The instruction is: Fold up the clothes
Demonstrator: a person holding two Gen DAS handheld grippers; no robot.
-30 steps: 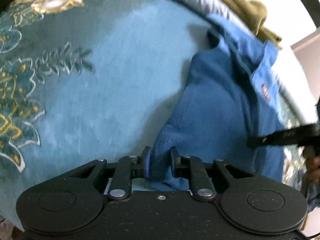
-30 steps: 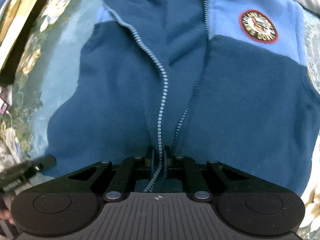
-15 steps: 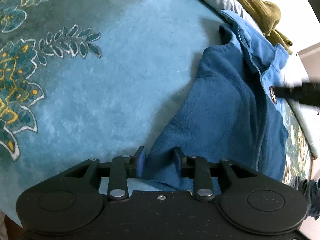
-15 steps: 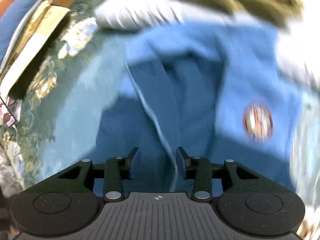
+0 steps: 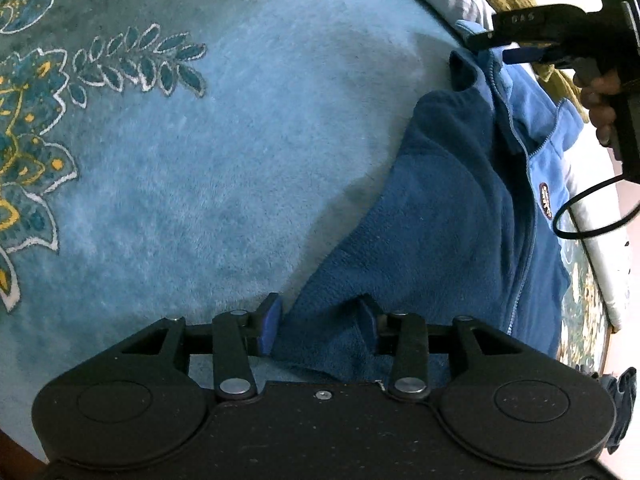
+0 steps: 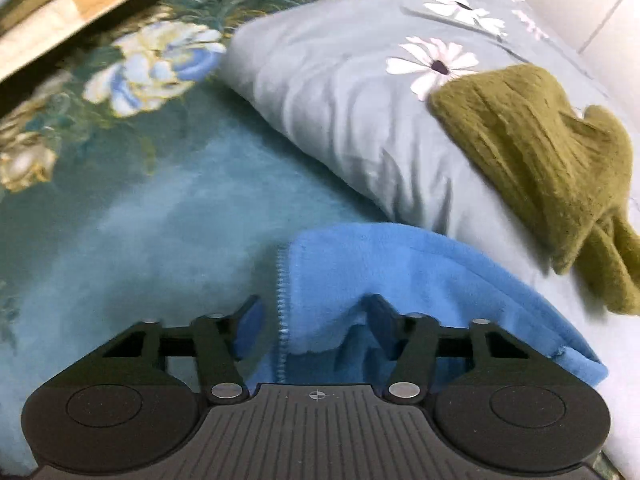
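Blue fleece zip-up jacket [image 5: 460,216], two-toned with a lighter yoke and a round chest badge, lies spread on the teal plush blanket [image 5: 240,160] that covers the bed, its collar end toward the pillow and its hem toward the person. It looks laid out flat with the zip front up so the sides can be squared before folding.

At the hem corner, the left gripper [image 5: 320,320] points steeply down with its jaws opening; a bunch of dark fleece sits between them, but the blue pads look parted from it rather than pressing. I'd judge it is letting go after setting that corner down.

Up at the collar, the right gripper [image 6: 316,328] is likewise opening, with the light-blue collar edge and zipper teeth lying between its fingers, loose and not pinched. From the left wrist view the same tool shows at the jacket's far end, a hand [image 5: 600,108] wrapped round its grip and a black cable [image 5: 592,208] looping below.

Just beyond the collar sits a grey pillow with white daisies [image 6: 340,92], and an olive-green knitted garment [image 6: 540,160] is draped over it. The collar touches the pillow's edge, so I'd expect the pillow to crowd any fold toward that end. A flowered border pattern runs along the blanket's left side, well apart from the jacket.
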